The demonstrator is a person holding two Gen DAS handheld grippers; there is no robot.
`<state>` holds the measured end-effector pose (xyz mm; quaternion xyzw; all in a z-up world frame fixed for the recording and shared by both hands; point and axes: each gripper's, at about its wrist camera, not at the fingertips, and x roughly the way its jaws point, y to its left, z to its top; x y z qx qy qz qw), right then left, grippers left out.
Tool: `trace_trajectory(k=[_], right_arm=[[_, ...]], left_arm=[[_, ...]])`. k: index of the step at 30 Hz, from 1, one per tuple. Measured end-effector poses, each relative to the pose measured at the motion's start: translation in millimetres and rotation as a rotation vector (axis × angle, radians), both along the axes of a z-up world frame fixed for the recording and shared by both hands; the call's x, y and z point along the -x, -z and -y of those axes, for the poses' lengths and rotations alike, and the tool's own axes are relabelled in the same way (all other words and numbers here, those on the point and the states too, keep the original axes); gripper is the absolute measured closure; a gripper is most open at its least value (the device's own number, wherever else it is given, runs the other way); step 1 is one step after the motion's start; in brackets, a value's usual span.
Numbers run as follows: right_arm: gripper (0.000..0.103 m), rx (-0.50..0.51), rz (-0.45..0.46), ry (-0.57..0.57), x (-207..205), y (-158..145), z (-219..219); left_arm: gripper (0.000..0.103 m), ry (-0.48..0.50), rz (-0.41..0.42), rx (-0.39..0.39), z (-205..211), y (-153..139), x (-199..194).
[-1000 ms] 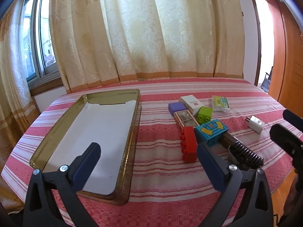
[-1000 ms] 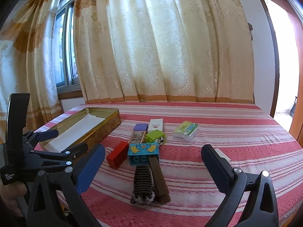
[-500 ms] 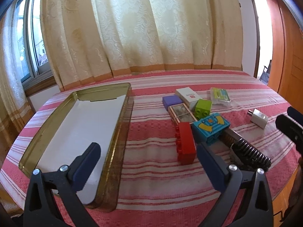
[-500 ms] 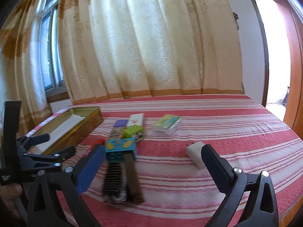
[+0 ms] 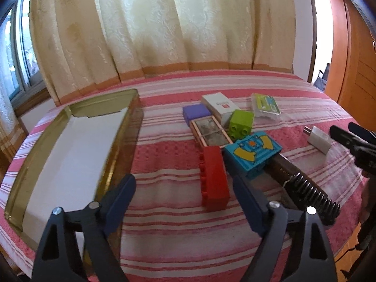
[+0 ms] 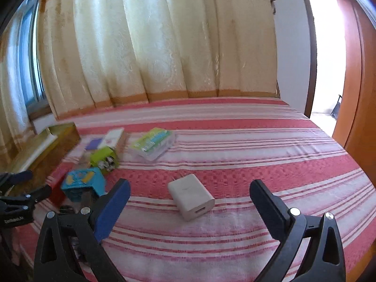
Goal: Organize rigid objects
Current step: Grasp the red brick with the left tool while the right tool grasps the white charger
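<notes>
White charger [image 6: 190, 196] lies alone on the striped cloth [image 6: 235, 159], framed by the right gripper [image 6: 188, 202], jaws apart, probably lined up to grasp. Left gripper [image 5: 184, 202], also gaping, hovers near the gold tray [image 5: 112, 164], seemingly its destination.

- left hand-held gripper [image 5: 183, 202]: black plastic frame, dark blue finger pads [image 5: 121, 198], silver screw heads.
- right hand-held gripper [image 6: 188, 205]: same black frame, blue pads [image 6: 112, 209], silver screws.
- small white lettering on the left frame, seen from the right wrist view.
</notes>
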<state>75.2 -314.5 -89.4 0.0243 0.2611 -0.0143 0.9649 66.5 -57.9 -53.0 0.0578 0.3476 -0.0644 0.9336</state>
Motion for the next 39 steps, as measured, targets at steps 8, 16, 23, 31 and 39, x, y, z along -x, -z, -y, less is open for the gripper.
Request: trace_trajectory(k=[8,16,23,31,39], right_arm=[[0.001,0.037,-0.139,-0.012,-27,10,2],[0.023,0.030,-0.227,-0.018,-40,20,5],[0.058,0.039,-0.268,-0.055,-45,25,0],[0.063,0.020,-0.231,-0.092,-39,21,-1],[0.063,0.007,-0.098,-0.104,-19,10,-2]], left_arm=[[0.032,0.057,-0.049,-0.032,17,5,-9],[0.046,0.087,-0.105,-0.008,20,13,-20],[0.082,0.101,-0.132,0.019,18,17,-25],[0.082,0.094,-0.067,0.027,13,12,-17],[0.082,0.066,0.006,0.038,6,5,-11]])
